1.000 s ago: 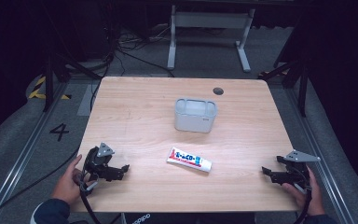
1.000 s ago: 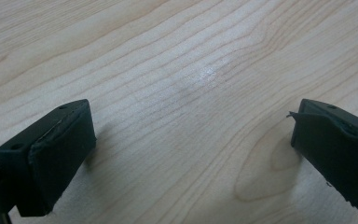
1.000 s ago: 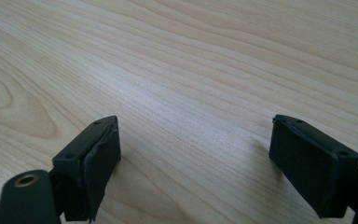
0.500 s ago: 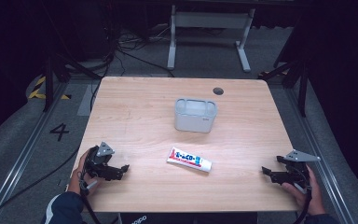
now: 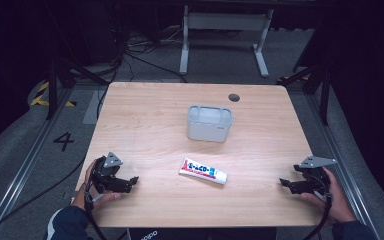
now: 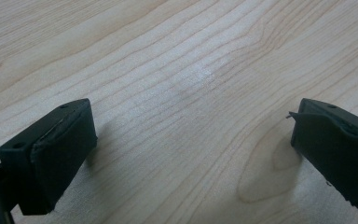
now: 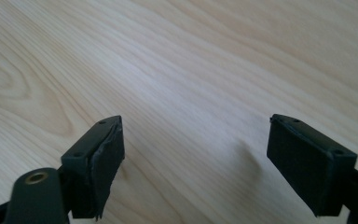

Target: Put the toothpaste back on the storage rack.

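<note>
Wooden table (image 5: 145, 125) bears a tube (image 5: 203, 170) near its front edge, untouched between the left gripper (image 5: 130, 181) and right gripper (image 5: 284, 183), both wide open and empty, the right's jaws having just narrowed slightly, so no reach has begun.

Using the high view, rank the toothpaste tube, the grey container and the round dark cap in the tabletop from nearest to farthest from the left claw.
Measured from the left claw, at the table's near left edge:
1. Toothpaste tube, lying flat to its right, near the table's middle front.
2. Grey container, farther back, around the table's centre.
3. Round dark cap, near the far edge, behind the container.
</note>
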Demonstrator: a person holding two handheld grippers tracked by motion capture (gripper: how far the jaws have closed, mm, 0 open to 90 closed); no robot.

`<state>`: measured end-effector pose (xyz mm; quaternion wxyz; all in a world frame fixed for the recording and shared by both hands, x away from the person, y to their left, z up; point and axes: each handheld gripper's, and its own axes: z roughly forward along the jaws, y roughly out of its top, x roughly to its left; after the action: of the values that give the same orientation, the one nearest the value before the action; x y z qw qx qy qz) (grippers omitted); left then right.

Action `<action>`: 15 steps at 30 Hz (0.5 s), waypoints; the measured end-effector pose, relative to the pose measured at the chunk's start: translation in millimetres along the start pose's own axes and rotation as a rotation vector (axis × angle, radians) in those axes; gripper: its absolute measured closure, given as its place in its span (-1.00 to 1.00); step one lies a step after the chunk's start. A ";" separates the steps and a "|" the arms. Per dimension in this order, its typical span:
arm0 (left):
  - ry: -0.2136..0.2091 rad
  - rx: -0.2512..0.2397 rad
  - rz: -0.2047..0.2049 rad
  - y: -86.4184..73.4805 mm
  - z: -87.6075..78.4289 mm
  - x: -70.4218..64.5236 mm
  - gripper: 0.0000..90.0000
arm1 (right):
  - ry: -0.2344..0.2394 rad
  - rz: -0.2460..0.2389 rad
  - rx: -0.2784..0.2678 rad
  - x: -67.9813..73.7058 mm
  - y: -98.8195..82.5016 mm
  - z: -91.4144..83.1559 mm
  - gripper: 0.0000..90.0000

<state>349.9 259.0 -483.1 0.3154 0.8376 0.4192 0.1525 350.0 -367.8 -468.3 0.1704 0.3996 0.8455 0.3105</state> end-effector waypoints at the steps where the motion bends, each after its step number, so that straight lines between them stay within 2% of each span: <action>1: -0.001 0.001 -0.001 0.0 -0.1 0.0 -0.99 | 0.020 -0.007 -0.014 1.4 4.3 0.0 -0.57; 3: -0.007 0.002 -0.002 -0.3 -0.2 0.1 -0.99 | 0.052 -0.020 -0.031 4.9 13.2 -0.5 -0.55; 6: -0.009 0.001 0.007 0.0 -0.2 1.2 -1.00 | 0.077 -0.065 -0.045 11.4 27.6 -0.4 -0.54; 15: -0.015 0.002 0.007 -0.3 -0.2 1.6 -0.99 | 0.143 -0.131 -0.090 24.5 58.8 -0.7 -0.40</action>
<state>350.5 260.4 -483.1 0.3170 0.8405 0.4141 0.1469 367.9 -320.2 -429.9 0.1473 0.3122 0.8649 0.3643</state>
